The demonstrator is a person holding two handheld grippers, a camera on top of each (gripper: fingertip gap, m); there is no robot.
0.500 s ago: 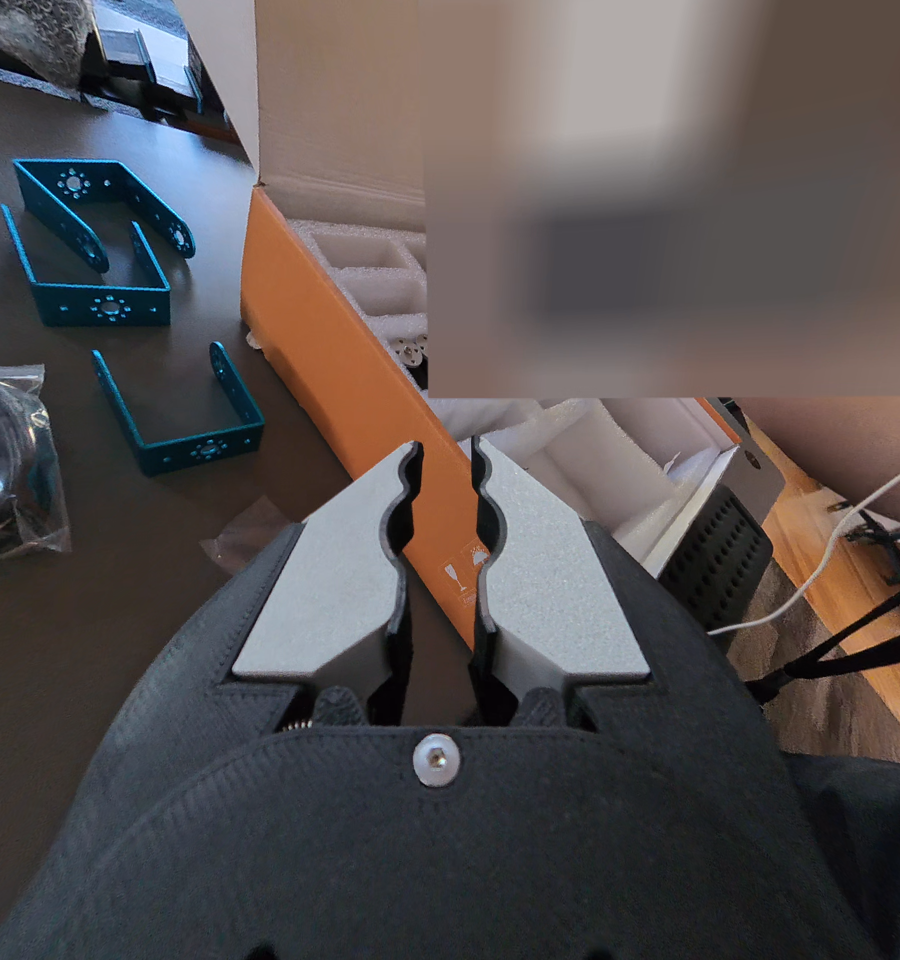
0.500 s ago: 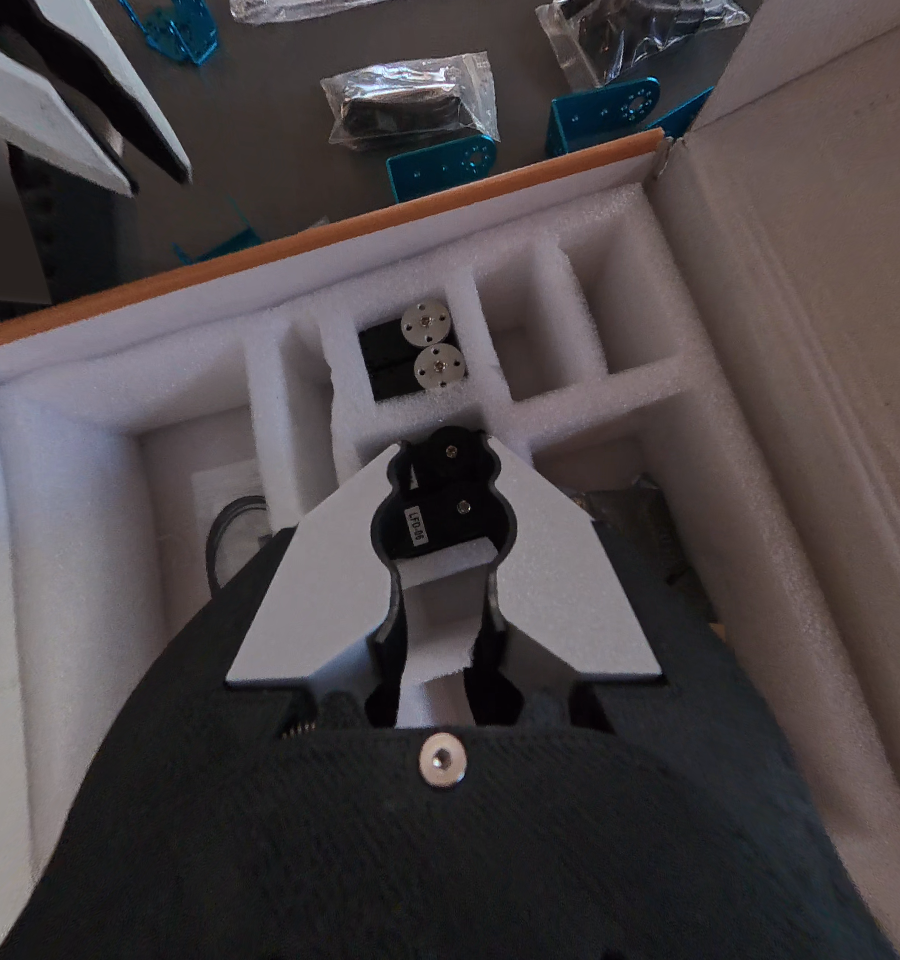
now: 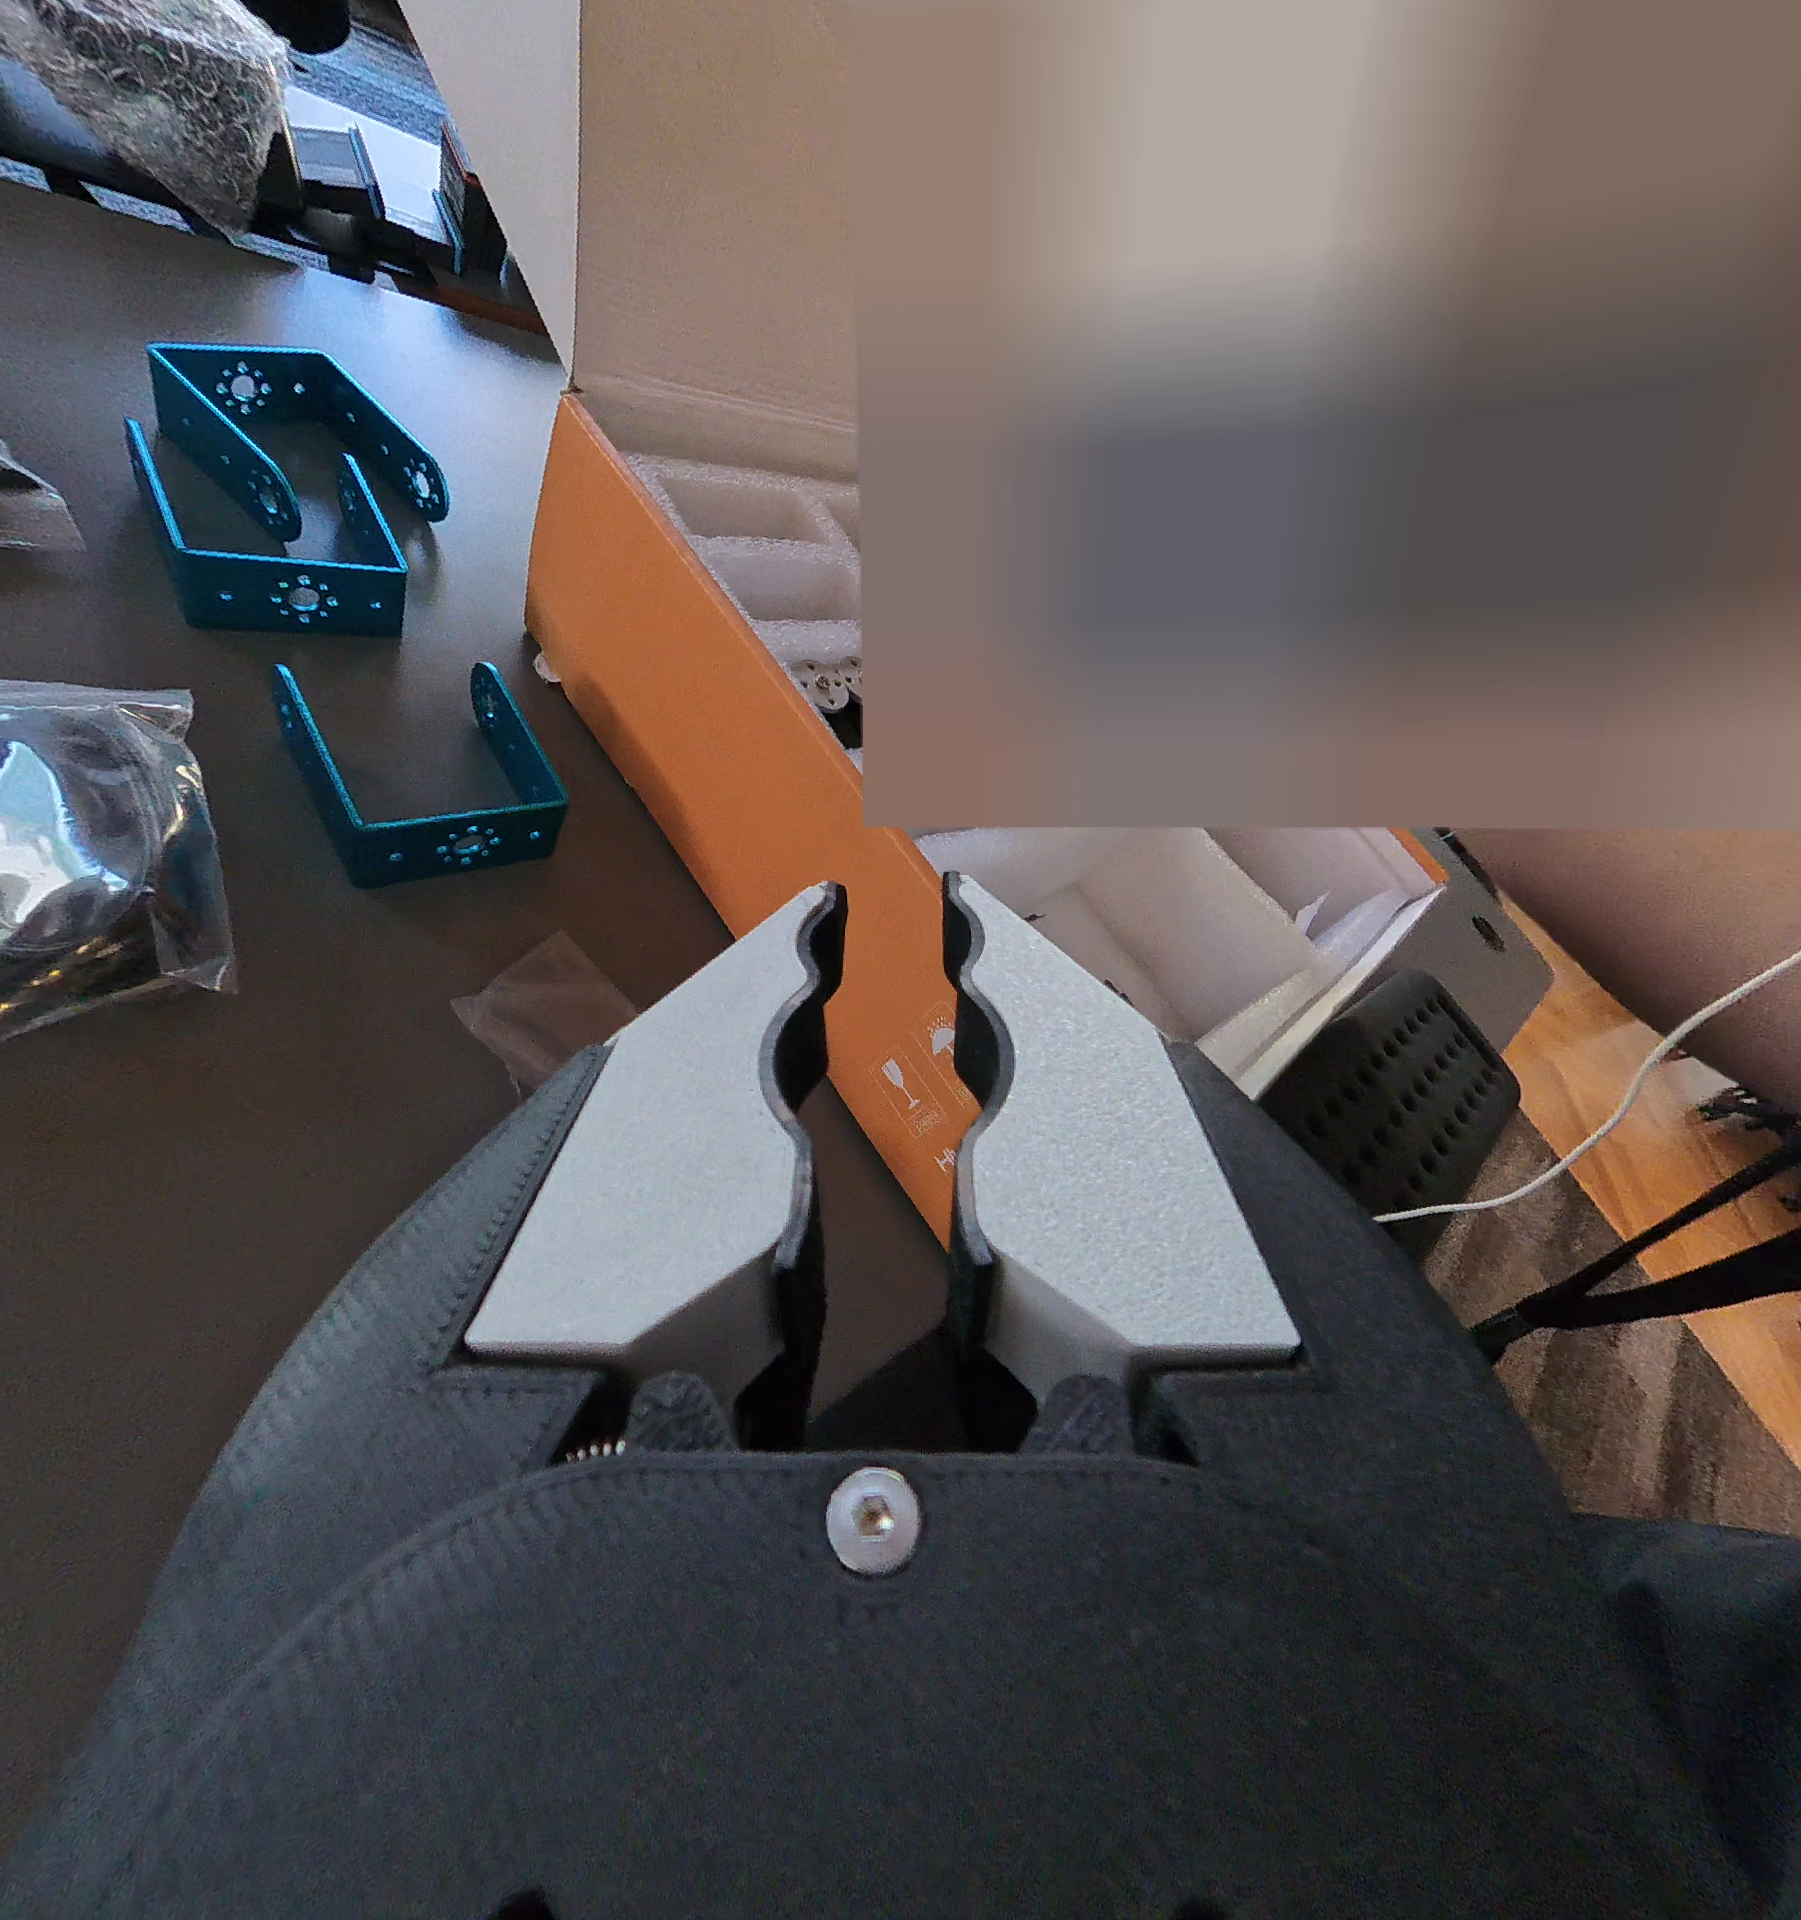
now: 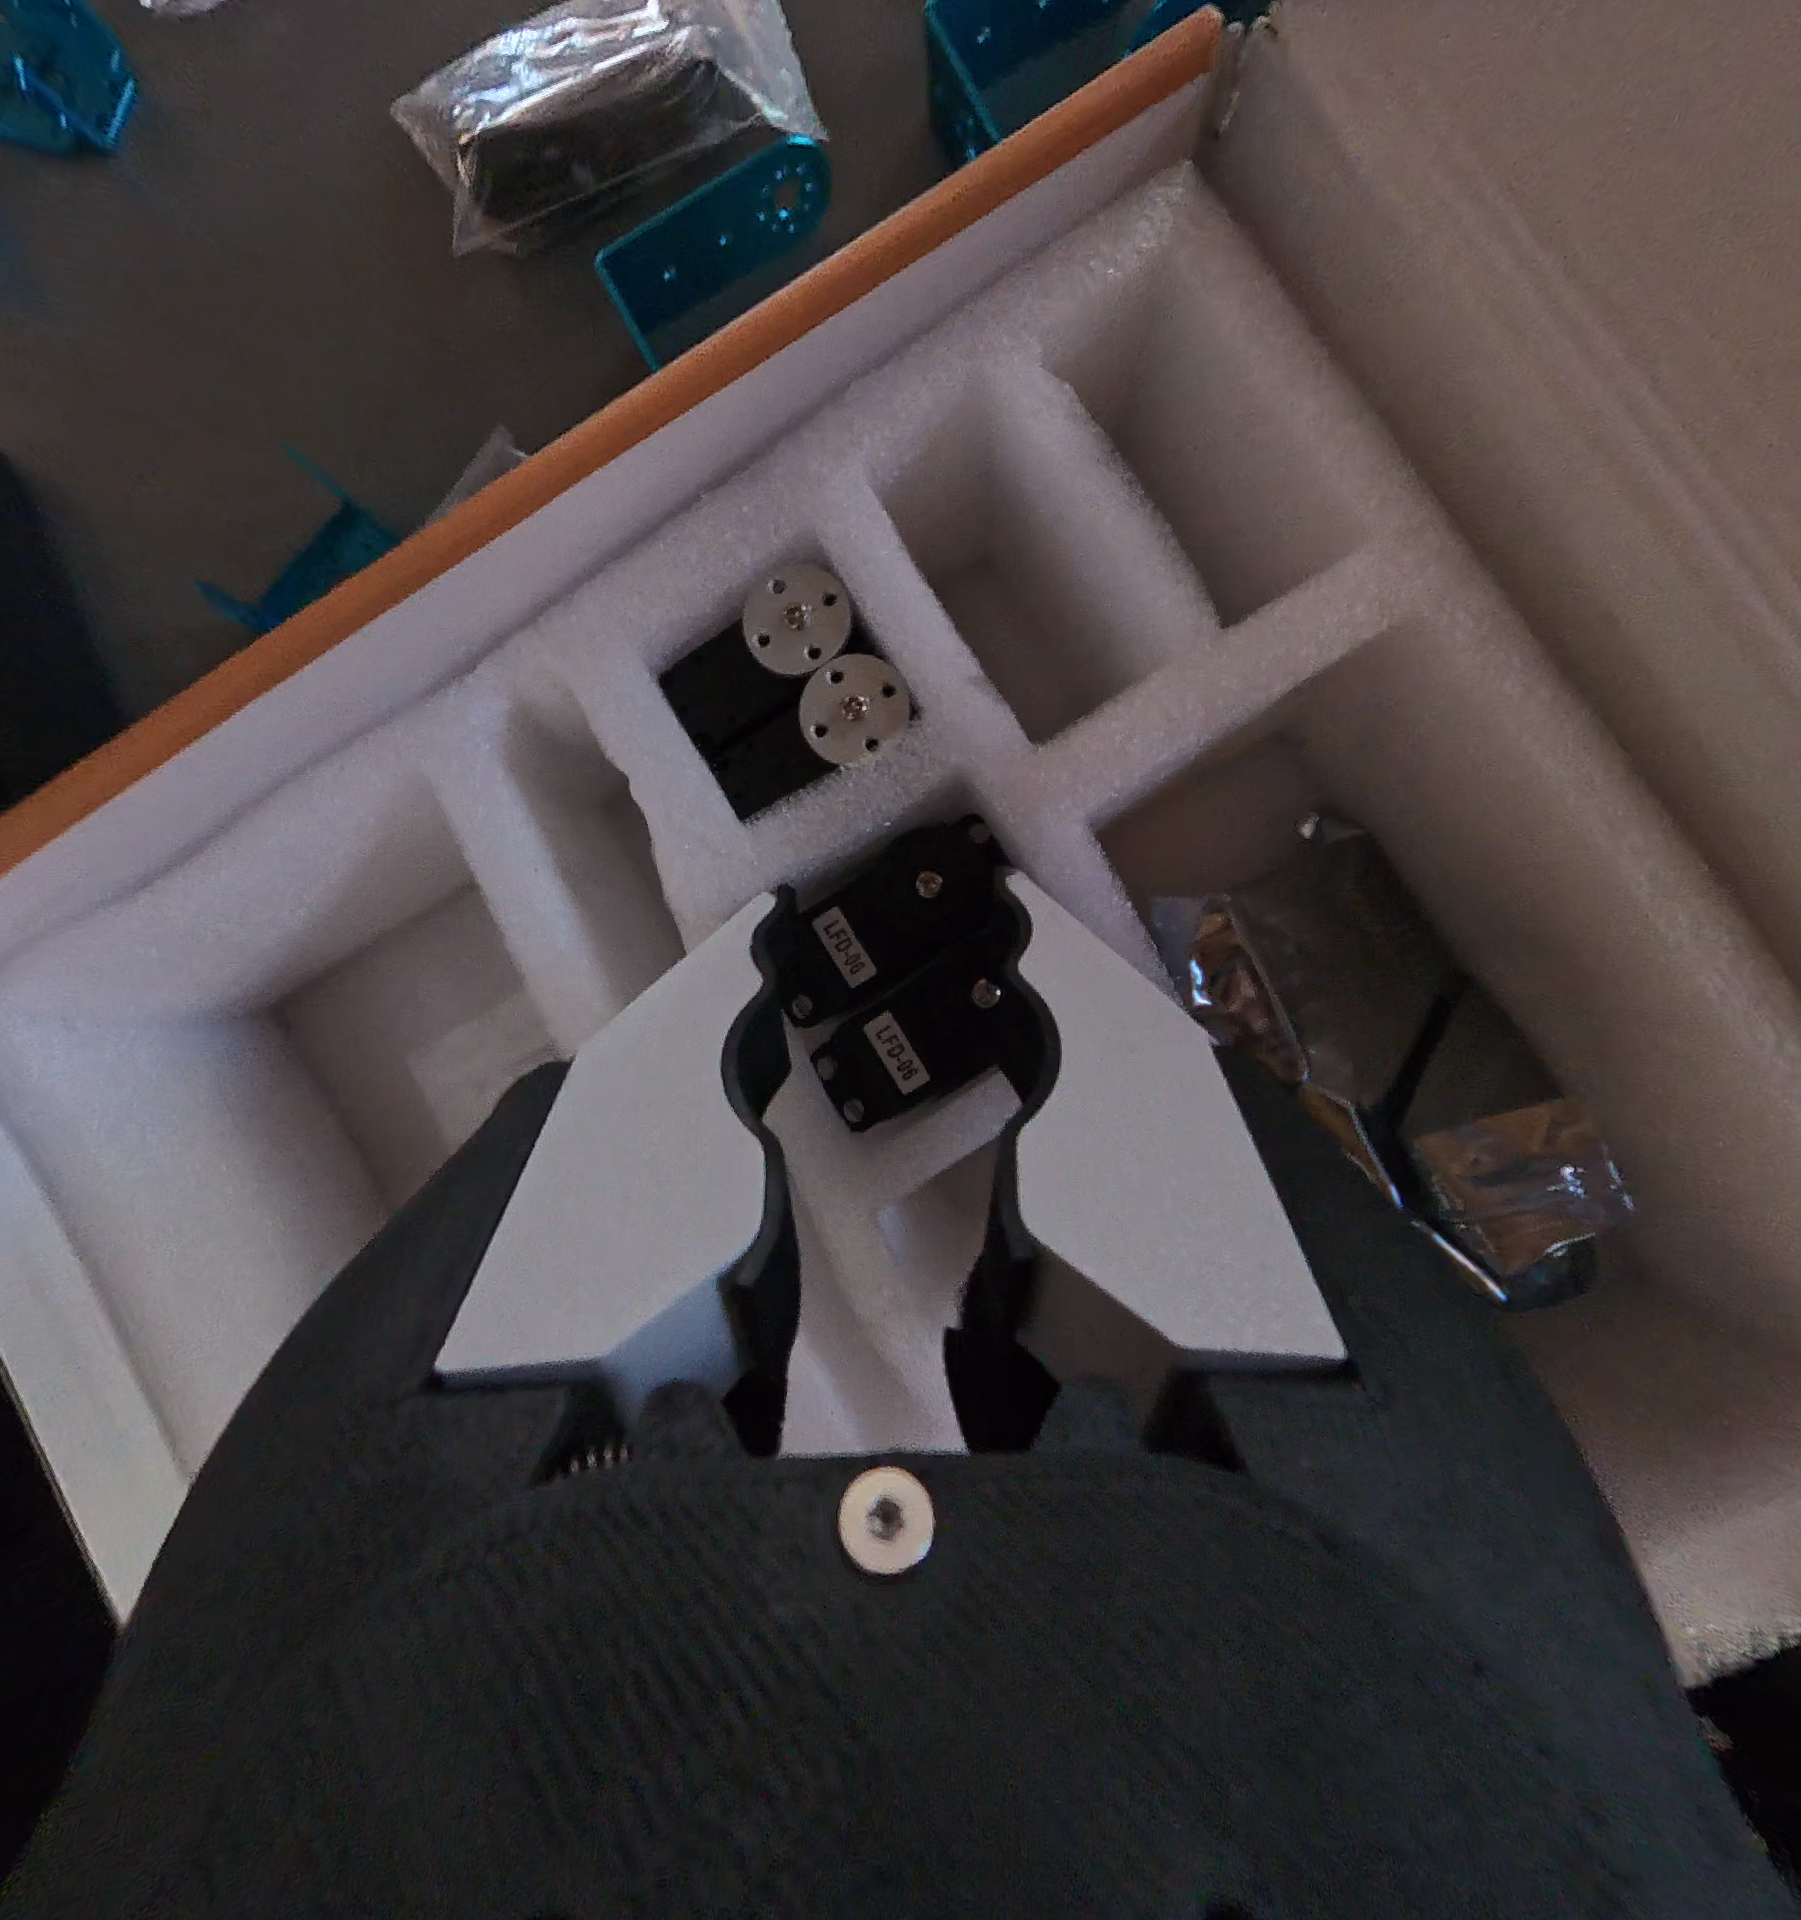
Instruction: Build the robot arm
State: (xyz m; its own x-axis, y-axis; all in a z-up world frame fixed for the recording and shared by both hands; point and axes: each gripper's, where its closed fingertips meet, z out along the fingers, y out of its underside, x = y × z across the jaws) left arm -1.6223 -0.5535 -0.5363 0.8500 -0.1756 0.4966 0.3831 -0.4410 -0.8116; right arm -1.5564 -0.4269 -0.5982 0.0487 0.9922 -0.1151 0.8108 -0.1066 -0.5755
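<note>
Right hand-held gripper (image 4: 891, 914): positioned over the white foam insert (image 4: 1291, 613) of the open box. Jaws stand partly apart around two black servo units (image 4: 880, 987) that sit side by side in a foam pocket. Whether the fingers actually press on the servo bodies cannot be told; the upper unit lies at the fingertips, the lower one deeper between the jaws.

Just beyond, a second pocket holds another pair of servos with round metal horns (image 4: 823, 670) facing up. To the right, a compartment contains a foil-wrapped packet (image 4: 1395, 1091). Other compartments look empty.

Left hand-held gripper (image 3: 894, 914): narrowly parted, holding nothing, hovering above the dark surface (image 3: 148, 1247) beside the orange box wall (image 3: 688, 675).

On the surface: blue metal U-brackets (image 3: 283, 499) and clear bags of black parts (image 3: 65, 862), well apart from both grippers.

Risks, as judged:
- The two servos lie touching; a closing grip could catch both, or pinch only a corner, and one could slip back.
- The snug foam could drag on the body and lift the insert.
- The view is tilted, so an angled pull could wedge the unit against the pocket wall.
</note>
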